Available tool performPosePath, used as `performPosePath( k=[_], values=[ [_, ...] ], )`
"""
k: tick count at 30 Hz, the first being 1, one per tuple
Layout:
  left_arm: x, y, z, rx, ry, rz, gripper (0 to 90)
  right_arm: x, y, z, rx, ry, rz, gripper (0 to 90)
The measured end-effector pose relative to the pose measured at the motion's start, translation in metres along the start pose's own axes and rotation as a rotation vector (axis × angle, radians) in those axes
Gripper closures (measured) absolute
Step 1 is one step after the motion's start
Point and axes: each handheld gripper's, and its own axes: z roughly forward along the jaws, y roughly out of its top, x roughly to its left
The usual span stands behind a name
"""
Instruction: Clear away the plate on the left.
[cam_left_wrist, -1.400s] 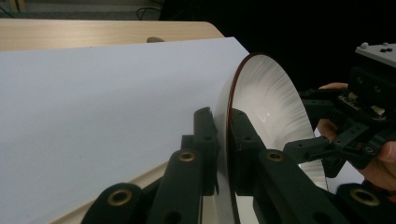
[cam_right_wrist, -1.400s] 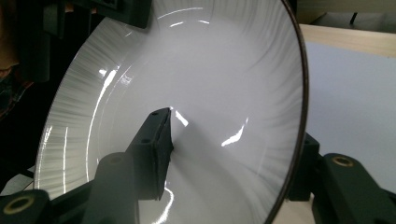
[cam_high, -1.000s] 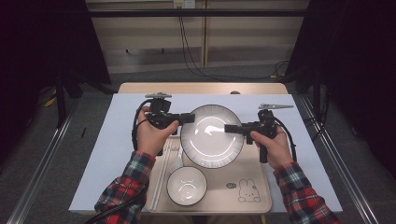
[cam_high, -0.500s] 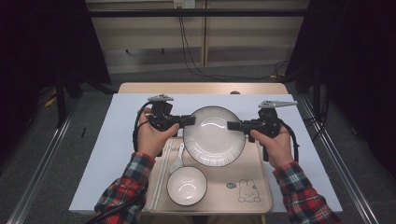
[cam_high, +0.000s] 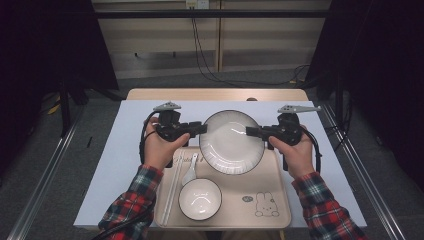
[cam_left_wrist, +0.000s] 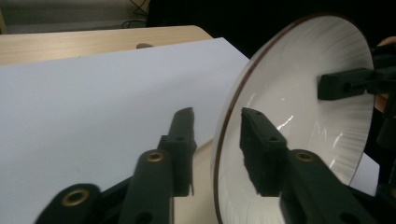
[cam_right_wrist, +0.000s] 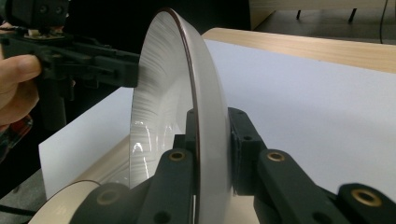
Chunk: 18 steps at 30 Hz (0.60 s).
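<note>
Plate (cam_high: 231, 141) sits between both hand-held grippers, its near edge over the tray (cam_high: 272, 200) on the bench (cam_high: 115, 150). Left hand-held gripper (cam_left_wrist: 217, 126) has just been opening — jaws now straddle the rim with a gap, no squeeze. Right hand-held gripper (cam_right_wrist: 210, 126) clamps the opposite rim. Left looks to be letting go — the plate is probably set down, or carried by the right alone
</note>
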Motion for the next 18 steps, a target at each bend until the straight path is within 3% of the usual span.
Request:
performPosePath(
  k=[3,7,11,14,16,18],
  values=[
    [0.001,-0.003,-0.002,-0.02,0.008,0.012,48.8,-0.004,0.0,-0.001,0.001,-0.008,-0.009,80.8],
    [0.004,-0.008,-0.006,-0.035,0.03,0.071,33.7,-0.004,-0.001,-0.002,-0.007,0.0,-0.003,80.8],
    [0.007,-0.012,-0.012,-0.041,0.053,0.085,22.6,-0.005,0.0,-0.002,-0.005,-0.003,-0.001,80.8],
    [0.009,-0.017,-0.017,-0.064,0.038,0.11,17.2,-0.006,-0.001,-0.002,-0.002,-0.005,-0.003,80.8],
    [0.011,-0.022,-0.02,-0.056,0.055,0.127,15.9,-0.006,-0.001,-0.002,-0.002,-0.014,0.001,80.8],
    [0.014,-0.027,-0.024,-0.064,0.058,0.119,14.0,-0.007,0.0,-0.003,-0.003,-0.013,0.002,80.8]
  ],
)
